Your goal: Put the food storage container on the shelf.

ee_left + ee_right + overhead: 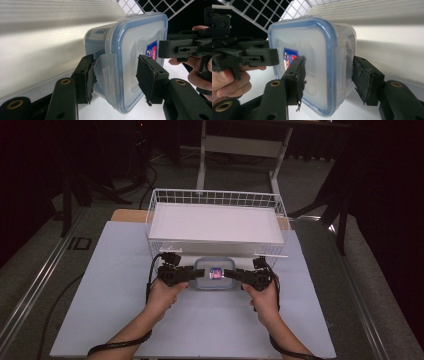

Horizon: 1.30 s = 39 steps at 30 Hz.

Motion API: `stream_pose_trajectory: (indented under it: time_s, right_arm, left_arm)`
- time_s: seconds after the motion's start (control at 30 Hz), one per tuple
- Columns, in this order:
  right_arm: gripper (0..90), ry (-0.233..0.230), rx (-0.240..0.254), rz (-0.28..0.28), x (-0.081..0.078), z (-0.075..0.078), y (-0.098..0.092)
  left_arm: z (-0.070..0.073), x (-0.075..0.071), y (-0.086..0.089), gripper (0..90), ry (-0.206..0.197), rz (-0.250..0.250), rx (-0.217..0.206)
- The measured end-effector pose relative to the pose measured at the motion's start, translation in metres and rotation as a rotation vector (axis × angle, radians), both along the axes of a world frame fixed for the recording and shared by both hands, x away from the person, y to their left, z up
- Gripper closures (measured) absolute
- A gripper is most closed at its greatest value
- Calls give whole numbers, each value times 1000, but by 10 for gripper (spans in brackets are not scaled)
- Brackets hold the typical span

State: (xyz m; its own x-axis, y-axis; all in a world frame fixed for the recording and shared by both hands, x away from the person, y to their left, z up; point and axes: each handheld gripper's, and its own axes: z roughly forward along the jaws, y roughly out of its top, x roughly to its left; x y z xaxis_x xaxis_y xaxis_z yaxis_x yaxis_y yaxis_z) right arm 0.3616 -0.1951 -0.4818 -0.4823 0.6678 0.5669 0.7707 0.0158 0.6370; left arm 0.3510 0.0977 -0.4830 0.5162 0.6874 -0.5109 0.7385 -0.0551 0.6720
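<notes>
**Box flanked from both ends, not yet gripped**

Box (215, 274) is sitting on the table (100, 310), just before the basket (216, 222). Left gripper (115, 75) and right gripper (328, 75) are straddling its end latches, jaws parted. Lid is looking seated; any grasp or latch work remains.

container (214, 274) before basket (216, 199), between left tongs (198, 274), right tongs (230, 275)

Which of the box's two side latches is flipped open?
The left latch, between the left tongs: it flares out from the lid. The right latch, between the right tongs, lies flat against the box.
</notes>
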Motion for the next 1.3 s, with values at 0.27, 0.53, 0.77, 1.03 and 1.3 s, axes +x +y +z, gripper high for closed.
stream_pose_trajectory:
  time_s: [0.27, 0.53, 0.77, 1.03, 1.3]
  right_arm:
    - [452, 6, 4, -19, 13, -17, 2]
    - [441, 9, 3, -20, 24, -26, 6]
    - [440, 0, -12, -40, 28, -29, 7]
    - [441, -10, 5, -57, 33, -28, 5]
    - [393, -29, 9, -61, 38, -32, 7]
  left_arm:
    - [-14, 12, 1, 498, -9, 15, 14]
    - [-19, 23, 2, 497, -23, 25, 27]
    - [-27, 29, 2, 496, -39, 35, -20]
    - [-28, 38, 5, 492, -48, 27, -27]
    - [-30, 45, 5, 476, -71, 34, -16]
